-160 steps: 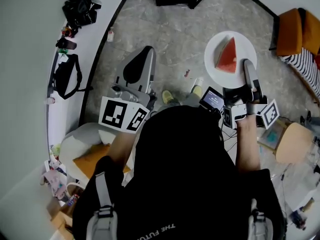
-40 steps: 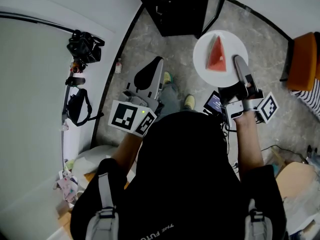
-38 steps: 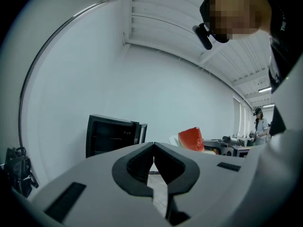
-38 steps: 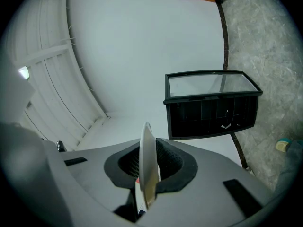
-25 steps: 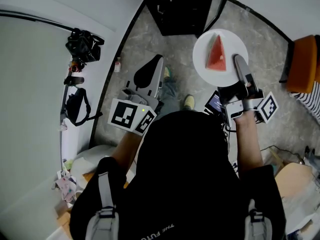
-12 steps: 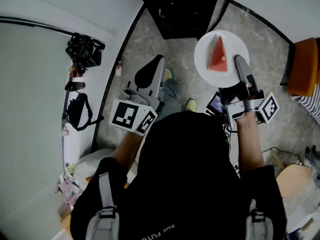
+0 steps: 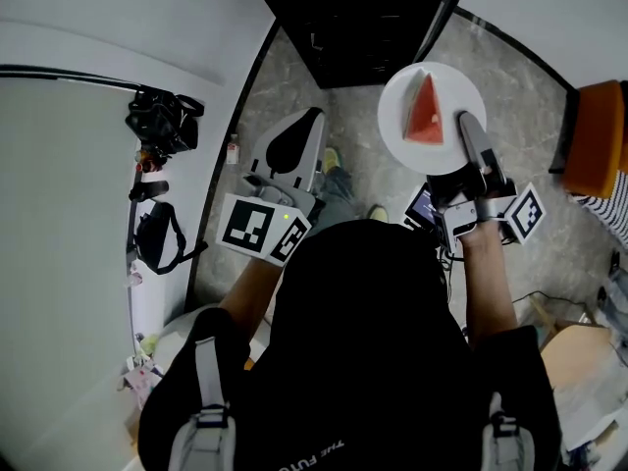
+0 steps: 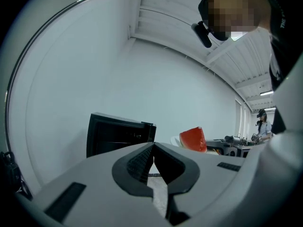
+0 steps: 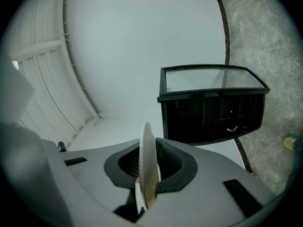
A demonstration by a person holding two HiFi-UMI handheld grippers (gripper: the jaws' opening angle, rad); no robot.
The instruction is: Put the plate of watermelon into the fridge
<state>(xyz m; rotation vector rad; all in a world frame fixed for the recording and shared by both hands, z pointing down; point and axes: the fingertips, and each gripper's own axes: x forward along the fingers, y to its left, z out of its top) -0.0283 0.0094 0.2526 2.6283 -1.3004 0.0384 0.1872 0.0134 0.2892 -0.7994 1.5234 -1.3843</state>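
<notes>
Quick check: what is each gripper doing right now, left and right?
Left gripper: closed, nothing between its jaws.
Right gripper: closed on the rim of the white plate carrying a watermelon slice.

White letters on the back of the person's black shirt (image 7: 373, 351), upside down, low between the grey shoulder straps (image 7: 208, 391), read "THE FUTU"; the rest is cut off.

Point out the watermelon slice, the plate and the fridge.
watermelon slice (image 7: 426, 111), head view, middle of red flesh.
plate (image 7: 395, 126), head view, bare white left rim.
fridge (image 9: 213, 115), right gripper view, dark front.
</notes>
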